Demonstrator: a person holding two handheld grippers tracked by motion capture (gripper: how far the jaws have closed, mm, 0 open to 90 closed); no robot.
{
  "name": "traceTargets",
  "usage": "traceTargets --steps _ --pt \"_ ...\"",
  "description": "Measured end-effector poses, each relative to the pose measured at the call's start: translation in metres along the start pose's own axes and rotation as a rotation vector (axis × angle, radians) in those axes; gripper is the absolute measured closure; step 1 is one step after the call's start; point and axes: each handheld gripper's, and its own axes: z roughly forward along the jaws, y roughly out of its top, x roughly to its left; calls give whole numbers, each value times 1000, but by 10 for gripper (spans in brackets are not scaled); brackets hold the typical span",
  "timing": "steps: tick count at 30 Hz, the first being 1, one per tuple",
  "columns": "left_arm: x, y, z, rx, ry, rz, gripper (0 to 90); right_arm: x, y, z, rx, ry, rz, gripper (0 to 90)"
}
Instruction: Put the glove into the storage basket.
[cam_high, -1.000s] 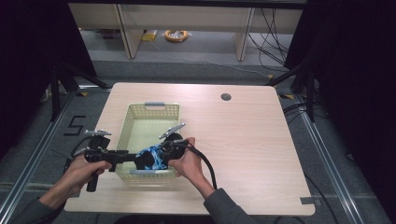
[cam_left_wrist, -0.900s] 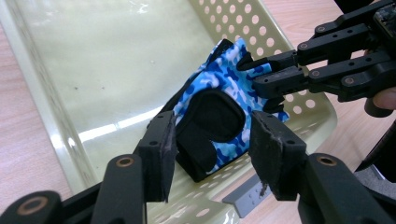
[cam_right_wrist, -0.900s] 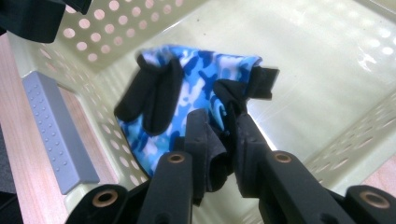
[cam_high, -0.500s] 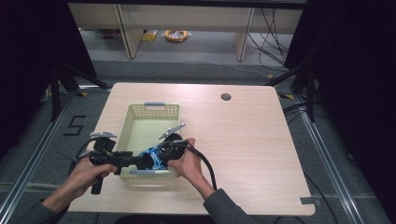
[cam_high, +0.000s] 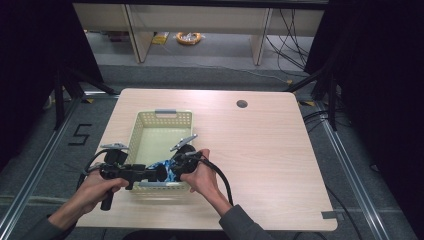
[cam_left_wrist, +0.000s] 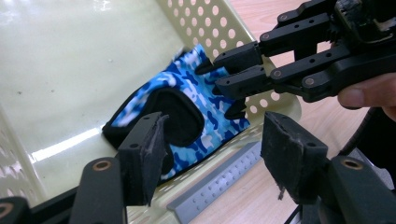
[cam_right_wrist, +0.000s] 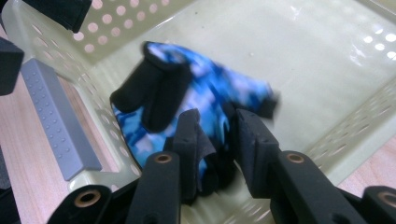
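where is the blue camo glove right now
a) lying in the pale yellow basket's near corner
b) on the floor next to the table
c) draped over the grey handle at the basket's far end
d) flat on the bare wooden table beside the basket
a: the blue camo glove lies on the floor of the pale yellow basket in its near corner, with the perforated wall right behind it in the left gripper view.
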Motion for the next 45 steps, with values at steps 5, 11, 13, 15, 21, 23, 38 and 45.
traceTargets --steps 5,11,13,15,21,23,38,45 --pt "-1 -1 0 -12 3 4 387 -1 1 -1 -16 -14 -23 645" --pt "-6 -4 -1 -29 -4 14 361 -2 3 -10 -60 -13 -16 591" --pt "-8 -4 -2 -30 -7 27 356 -3 3 -15 -76 -13 -20 571" --pt "-11 -5 -2 -45 -9 21 338 -3 1 -21 -66 -15 16 557" --pt "-21 -7 -2 -72 -64 20 273 -14 -8 -37 -156 -7 -24 490" --pt "-23 -7 -2 -69 -75 26 266 -14 -9 -41 -153 -4 -4 480" --pt "-50 -14 8 -96 -153 67 234 -31 -43 -88 -247 -4 35 393" --pt "-64 -20 14 -105 -149 143 227 -37 -63 -102 -290 -20 42 374"
